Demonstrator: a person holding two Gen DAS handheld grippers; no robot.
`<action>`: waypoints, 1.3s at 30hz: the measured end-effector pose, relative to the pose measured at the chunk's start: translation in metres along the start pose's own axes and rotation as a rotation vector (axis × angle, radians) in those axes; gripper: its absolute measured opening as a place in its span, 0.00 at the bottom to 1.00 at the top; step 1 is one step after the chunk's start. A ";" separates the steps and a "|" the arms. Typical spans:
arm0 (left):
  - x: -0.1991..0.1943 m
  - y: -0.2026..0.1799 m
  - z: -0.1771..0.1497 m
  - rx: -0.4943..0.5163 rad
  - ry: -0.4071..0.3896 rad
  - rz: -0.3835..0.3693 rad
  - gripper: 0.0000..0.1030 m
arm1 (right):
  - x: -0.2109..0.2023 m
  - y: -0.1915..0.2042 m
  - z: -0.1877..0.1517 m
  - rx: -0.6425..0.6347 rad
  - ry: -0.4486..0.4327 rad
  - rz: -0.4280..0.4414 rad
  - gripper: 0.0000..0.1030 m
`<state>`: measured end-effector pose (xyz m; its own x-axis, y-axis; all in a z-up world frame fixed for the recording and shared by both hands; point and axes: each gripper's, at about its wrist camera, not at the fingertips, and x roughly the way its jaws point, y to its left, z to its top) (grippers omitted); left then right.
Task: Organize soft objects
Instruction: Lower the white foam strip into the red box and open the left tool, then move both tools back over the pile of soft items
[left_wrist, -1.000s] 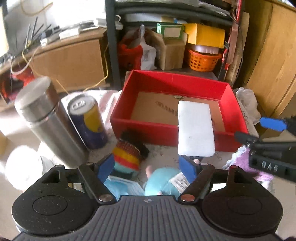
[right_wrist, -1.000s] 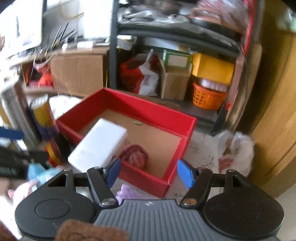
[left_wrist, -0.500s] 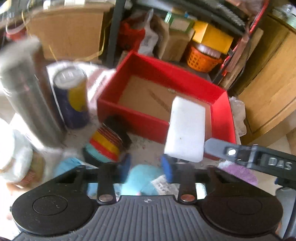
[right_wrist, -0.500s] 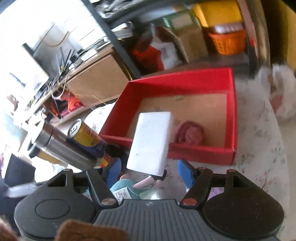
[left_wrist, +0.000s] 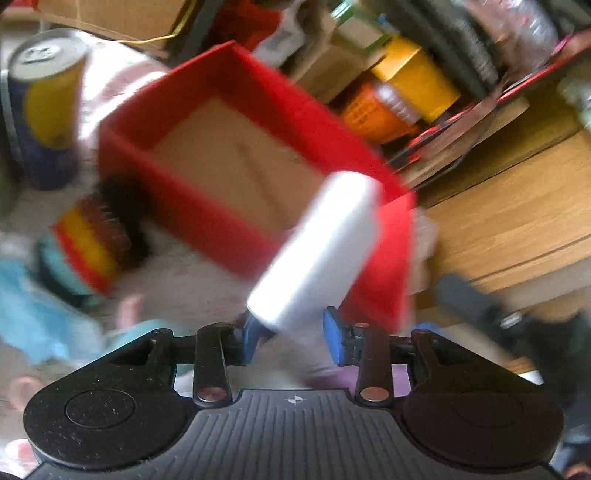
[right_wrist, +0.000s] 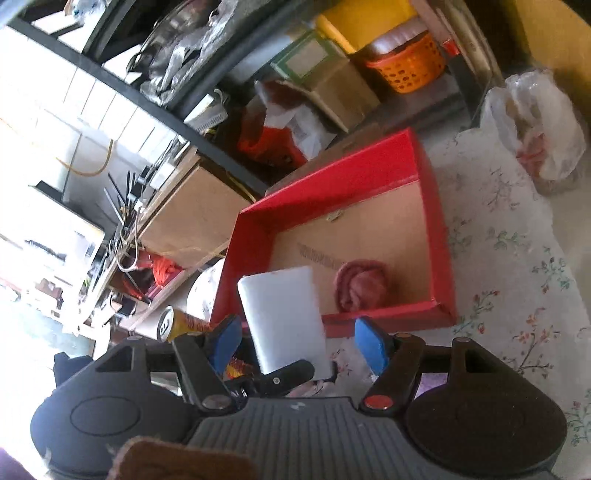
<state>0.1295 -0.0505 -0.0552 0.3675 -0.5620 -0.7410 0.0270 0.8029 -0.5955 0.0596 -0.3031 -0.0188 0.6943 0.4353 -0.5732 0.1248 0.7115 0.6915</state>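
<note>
A white foam block (left_wrist: 325, 251) is lifted off the table and leans over the near wall of the red box (left_wrist: 207, 221). My left gripper (left_wrist: 291, 336) is shut on the block's lower end; its jaws are opening slightly. In the right wrist view the block (right_wrist: 282, 317) stands upright with the left gripper's black finger (right_wrist: 284, 374) across its base. My right gripper (right_wrist: 299, 345) is open, its blue pads well clear of the block on both sides. A pink knit bundle (right_wrist: 364, 282) lies inside the red box (right_wrist: 332, 184). A striped plush (left_wrist: 92, 243) and a light blue plush (left_wrist: 37, 321) lie on the table left of the box.
A yellow and blue can (left_wrist: 40, 96) stands left of the box. A plastic bag (right_wrist: 535, 122) sits on the floral cloth (right_wrist: 517, 295) at the right. Behind the box are a loaded shelf with an orange basket (right_wrist: 406, 62) and a wooden cabinet (left_wrist: 517, 206).
My left gripper's jaws went from wide open to closed on the block's lower end. Both views have rolled and the block now leans right. The right gripper swung round toward the box's side.
</note>
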 end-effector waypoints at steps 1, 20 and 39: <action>-0.002 -0.005 0.003 0.000 -0.016 -0.028 0.36 | -0.003 -0.001 0.001 0.001 -0.011 -0.001 0.39; -0.064 -0.002 0.004 0.041 -0.207 0.068 0.75 | -0.033 0.009 0.000 -0.076 -0.089 -0.009 0.39; -0.093 -0.018 -0.080 0.570 -0.143 0.399 0.88 | -0.049 0.030 -0.089 -0.335 0.012 -0.217 0.45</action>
<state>0.0206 -0.0285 -0.0010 0.5684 -0.2034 -0.7972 0.3331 0.9429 -0.0031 -0.0333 -0.2542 -0.0089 0.6686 0.2602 -0.6966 0.0278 0.9274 0.3731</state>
